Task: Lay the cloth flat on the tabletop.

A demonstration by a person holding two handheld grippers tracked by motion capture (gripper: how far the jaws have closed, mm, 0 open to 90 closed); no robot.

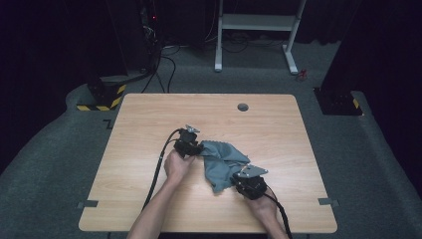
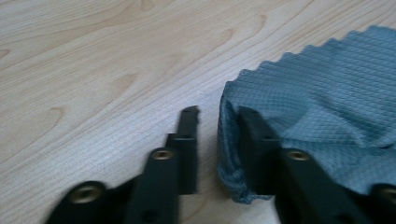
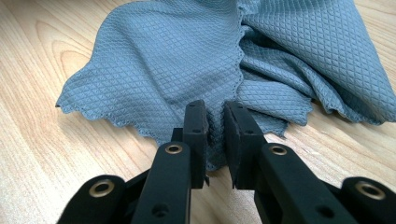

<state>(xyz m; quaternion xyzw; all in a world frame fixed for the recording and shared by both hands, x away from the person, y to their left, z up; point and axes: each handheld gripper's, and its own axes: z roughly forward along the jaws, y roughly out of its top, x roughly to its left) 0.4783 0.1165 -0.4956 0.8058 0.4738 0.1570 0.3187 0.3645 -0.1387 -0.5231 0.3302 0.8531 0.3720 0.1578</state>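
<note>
Item: grey cloth (image 1: 222, 163), waffle-textured with a scalloped edge. It lies crumpled on the wooden desk (image 1: 149, 199), a little near of the middle, between the two hands. One end reaches far-left, the other near-right.

Left gripper (image 1: 189, 144): at the cloth's far-left end, held in the left hand (image 1: 176, 164). In the left gripper view its jaws stand apart. A folded edge of the cloth (image 2: 317, 107) drapes over one jaw, while the other jaw stands over bare wood with a gap between it and the fabric. The pads do not press on the cloth.

Right gripper (image 1: 250, 183): at the cloth's near-right end, held in the right hand (image 1: 263, 206). In the right gripper view its jaws stand close together, pinching a bunched fold at the hem of the cloth (image 3: 187, 60). The rest spreads away from the jaws in folds.

Surroundings: a round grommet hole (image 1: 243, 107) near the desk's far edge, and a white frame (image 1: 256, 30) on the carpet beyond.
</note>
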